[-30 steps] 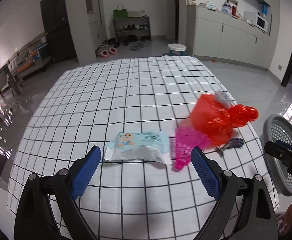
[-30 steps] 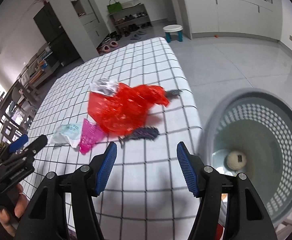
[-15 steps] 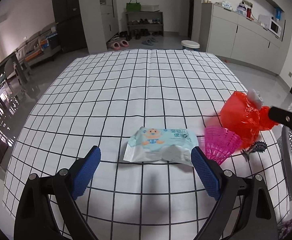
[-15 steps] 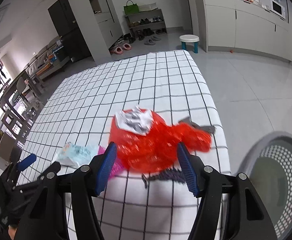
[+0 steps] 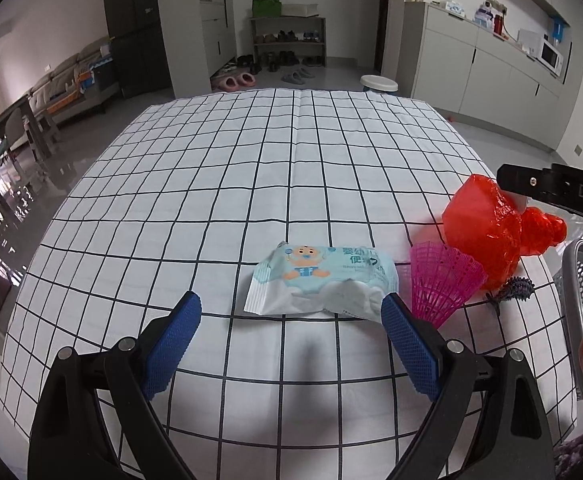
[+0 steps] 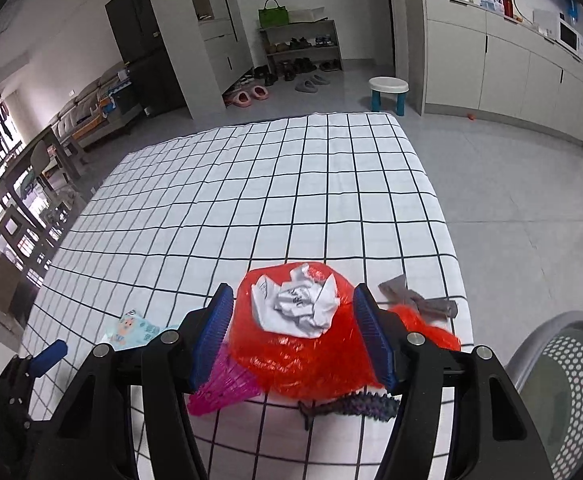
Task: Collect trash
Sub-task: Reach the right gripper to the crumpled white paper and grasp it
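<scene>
The right gripper (image 6: pixel 293 330), fingers apart, straddles a red plastic bag (image 6: pixel 311 356) without clear contact, hiding its sides. Left of the bag, the wipes packet (image 5: pixel 323 284) lies crosswise before the wide-open left gripper (image 5: pixel 291 344).

- the grey basket (image 6: pixel 563 384) is cut by the right wrist view's lower right edge; its inside is too dim to read.
- the red plastic bag (image 6: pixel 311 356) covers part of the pink mesh piece (image 6: pixel 223 388) and the dark purple spiky thing (image 6: pixel 365 402).
- print on the wipes pack (image 5: pixel 323 280) is too small to read.
- whether the right gripper's (image 6: pixel 293 334) pads press the bag cannot be told.
</scene>
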A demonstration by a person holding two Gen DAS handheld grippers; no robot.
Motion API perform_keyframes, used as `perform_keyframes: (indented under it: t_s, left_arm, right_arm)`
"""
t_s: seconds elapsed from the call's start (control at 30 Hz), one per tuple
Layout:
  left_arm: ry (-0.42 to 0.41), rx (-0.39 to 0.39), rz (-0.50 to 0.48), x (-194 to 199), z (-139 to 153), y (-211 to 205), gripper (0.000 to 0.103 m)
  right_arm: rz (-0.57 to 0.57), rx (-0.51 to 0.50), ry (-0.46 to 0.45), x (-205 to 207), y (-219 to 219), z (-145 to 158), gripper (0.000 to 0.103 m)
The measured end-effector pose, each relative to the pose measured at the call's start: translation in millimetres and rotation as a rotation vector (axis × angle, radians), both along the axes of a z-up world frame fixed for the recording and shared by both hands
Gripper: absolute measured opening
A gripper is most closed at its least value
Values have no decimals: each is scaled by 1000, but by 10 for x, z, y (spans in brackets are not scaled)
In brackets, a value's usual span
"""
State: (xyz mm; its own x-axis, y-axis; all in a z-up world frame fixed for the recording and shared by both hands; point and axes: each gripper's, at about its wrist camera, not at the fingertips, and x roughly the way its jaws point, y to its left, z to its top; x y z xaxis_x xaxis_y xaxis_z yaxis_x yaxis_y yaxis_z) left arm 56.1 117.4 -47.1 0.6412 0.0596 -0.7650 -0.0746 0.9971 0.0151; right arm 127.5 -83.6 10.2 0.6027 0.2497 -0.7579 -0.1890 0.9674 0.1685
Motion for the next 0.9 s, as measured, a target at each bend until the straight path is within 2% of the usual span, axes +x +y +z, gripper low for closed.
perform_keyframes:
  t_s: [0.1,0.17,0.37,0.63,0.9]
  left_arm:
    - [3,1,1,2,-2,-8,90]
    - [6,0,1,9,-5,-15,90]
    - [8,2,-2,3,-17,-37,90]
    - [2,1,-5,-6,-7,-61,90]
    - [-4,-3,-8,-22,2,-89,90]
  right_arm:
    - [3,-2,10,-3,9,-40,59]
    - [12,-9,15,-7,23,-57,46]
    - [35,-22,-7,-85,57,-26,35]
    - [37,18,-54,-289,9,200,34]
    - [34,12,-6,-462,-65,185,34]
